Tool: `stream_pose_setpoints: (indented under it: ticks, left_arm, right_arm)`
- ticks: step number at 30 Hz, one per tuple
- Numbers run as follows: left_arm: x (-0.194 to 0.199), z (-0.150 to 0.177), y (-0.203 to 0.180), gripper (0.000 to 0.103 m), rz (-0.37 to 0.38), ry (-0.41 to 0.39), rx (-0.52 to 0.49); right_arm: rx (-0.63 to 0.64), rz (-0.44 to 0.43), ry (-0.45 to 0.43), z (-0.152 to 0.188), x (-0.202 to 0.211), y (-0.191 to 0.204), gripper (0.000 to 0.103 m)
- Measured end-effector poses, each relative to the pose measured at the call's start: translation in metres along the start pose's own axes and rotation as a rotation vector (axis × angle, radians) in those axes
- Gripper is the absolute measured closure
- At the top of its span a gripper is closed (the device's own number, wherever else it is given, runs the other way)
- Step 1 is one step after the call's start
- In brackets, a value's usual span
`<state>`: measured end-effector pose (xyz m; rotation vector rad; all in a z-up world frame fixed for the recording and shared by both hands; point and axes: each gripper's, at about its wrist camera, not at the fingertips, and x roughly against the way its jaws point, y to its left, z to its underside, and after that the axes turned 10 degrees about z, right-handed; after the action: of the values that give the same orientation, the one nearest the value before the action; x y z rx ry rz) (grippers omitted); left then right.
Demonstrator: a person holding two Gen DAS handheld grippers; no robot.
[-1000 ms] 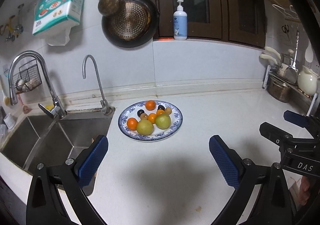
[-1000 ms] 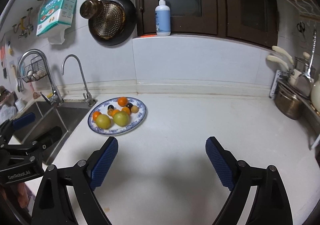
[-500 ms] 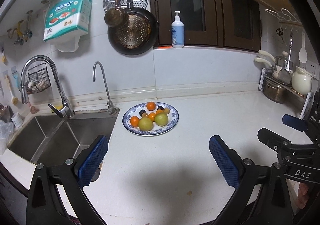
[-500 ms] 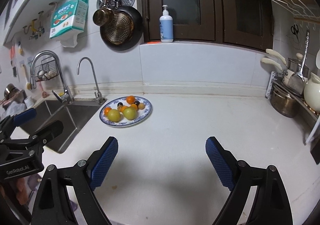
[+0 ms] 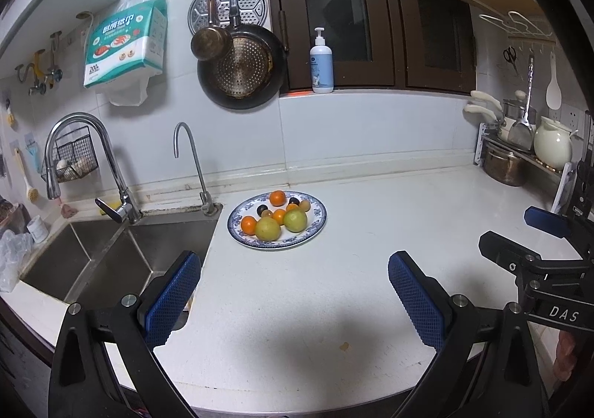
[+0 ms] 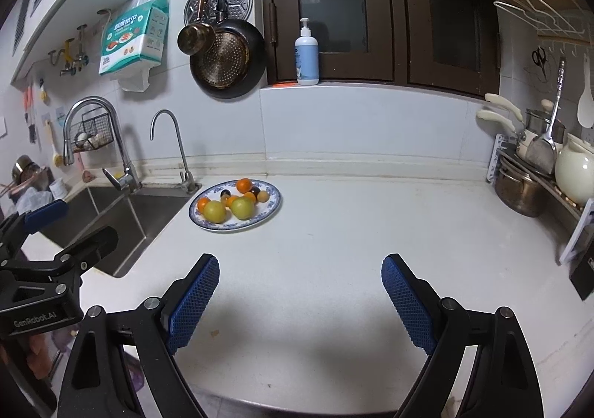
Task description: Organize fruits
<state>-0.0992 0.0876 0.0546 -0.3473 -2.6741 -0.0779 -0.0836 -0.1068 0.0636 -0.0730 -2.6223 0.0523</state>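
Beside the sink (image 5: 111,254), the plate (image 5: 317,223) held oranges (image 5: 277,198), two green fruits (image 5: 295,220) and dark plums (image 5: 263,210); both the left gripper (image 5: 293,301) and the right gripper (image 6: 299,301) gaped empty.

White countertop (image 5: 371,232) is seen running along the tiled wall, with a steel sink (image 5: 111,262) set into its left end. A blue-rimmed plate (image 5: 315,228) is placed directly on it, just right of the sink. A metal pot (image 6: 518,191) is set at the far right end. A small orange speck (image 5: 344,345) is noted near the front edge.
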Motion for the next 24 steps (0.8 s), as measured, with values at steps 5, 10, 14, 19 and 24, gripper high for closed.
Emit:
stream_pose_setpoints:
  ticks: [5,10,14,19,24]
  left_arm:
    - [0.004,0.000,-0.005,0.000,-0.012,-0.006,-0.006]
    - [0.008,-0.001,-0.008,0.000,-0.009,-0.011,0.003]
    - [0.009,-0.001,-0.011,0.000,0.000,-0.013,0.003]
    - [0.011,-0.001,-0.015,0.000,-0.003,-0.019,-0.007]
    - [0.013,-0.001,-0.019,0.000,0.003,-0.025,-0.013]
  right_arm:
    - [0.000,0.003,-0.008,0.000,0.004,-0.003,0.013]
    - [-0.001,0.004,-0.016,0.000,0.007,-0.006,0.013]
    - [0.000,0.004,-0.025,0.001,0.010,-0.009,0.013]
    - [-0.009,0.003,-0.023,0.002,0.011,-0.013,0.013]
    - [-0.010,0.004,-0.023,0.003,0.012,-0.014,0.013]
